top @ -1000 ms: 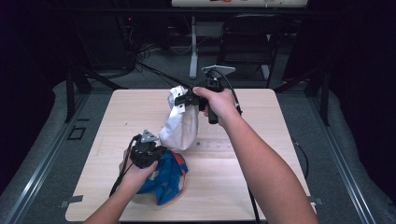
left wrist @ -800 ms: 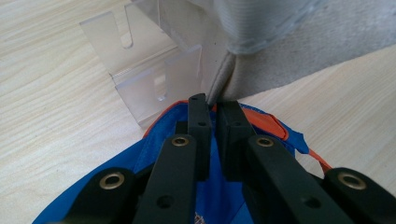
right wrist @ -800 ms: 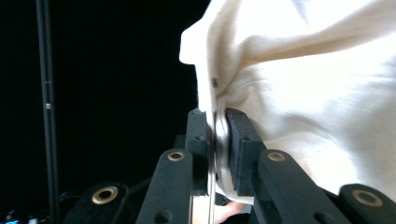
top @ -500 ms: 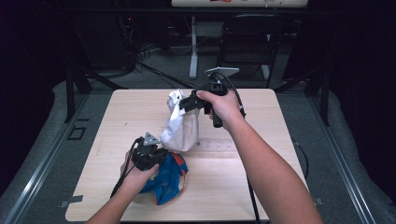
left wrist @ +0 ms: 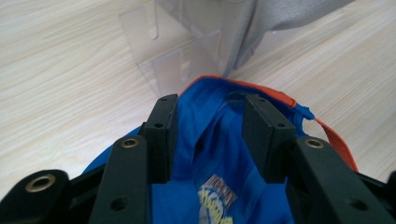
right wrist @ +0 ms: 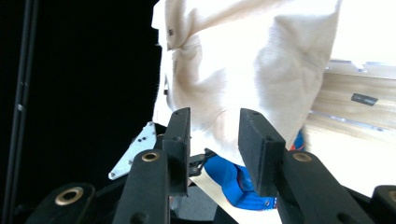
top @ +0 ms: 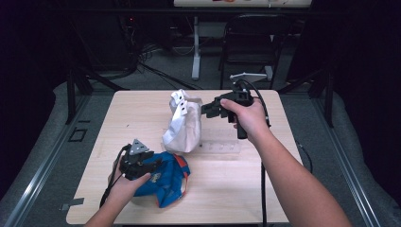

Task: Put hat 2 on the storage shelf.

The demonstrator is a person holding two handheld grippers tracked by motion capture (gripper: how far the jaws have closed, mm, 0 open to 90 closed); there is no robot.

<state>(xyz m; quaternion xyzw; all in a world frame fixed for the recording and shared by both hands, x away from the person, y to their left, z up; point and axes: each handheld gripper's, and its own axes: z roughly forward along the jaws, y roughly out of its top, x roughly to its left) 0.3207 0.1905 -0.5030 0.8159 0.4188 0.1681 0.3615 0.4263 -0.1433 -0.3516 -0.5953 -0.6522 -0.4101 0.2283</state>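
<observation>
Dark room around a light wood table [top: 142, 113], w/ a black chair [top: 246, 38] and cables on the floor behind it. On the table I see 2 garments: a white cloth [top: 184, 125] standing up in a heap near the middle, draped on a clear plastic stand [top: 220, 144], and a blue cloth [top: 165, 177] w/ orange trim lying at the near left, just beside the white one.

Left gripper [top: 153, 166] is low over the blue cloth's left part, hand [top: 125, 184] wrapped on its grip, grey plate on top. In the left gripper view its jaws are apart w/ a clear gap, blue fabric lying under and between them, a printed logo [left wrist: 217, 198] at the bottom. Fabric is not pinched; can't tell if the pads [left wrist: 161, 135] touch it. Beyond the jaws the clear stand [left wrist: 182, 51] and the white cloth's hem [left wrist: 261, 23] sit on the wood.

Right gripper [top: 205, 109] is raised, pointing left at the white cloth's upper right side, tips just beside it. In the right gripper view its jaws are parted, white cloth [right wrist: 243, 70] right in front of the gap, not clamped. Below it I see the blue cloth [right wrist: 229, 179] and the left gripper's grey plate [right wrist: 135, 149].
</observation>
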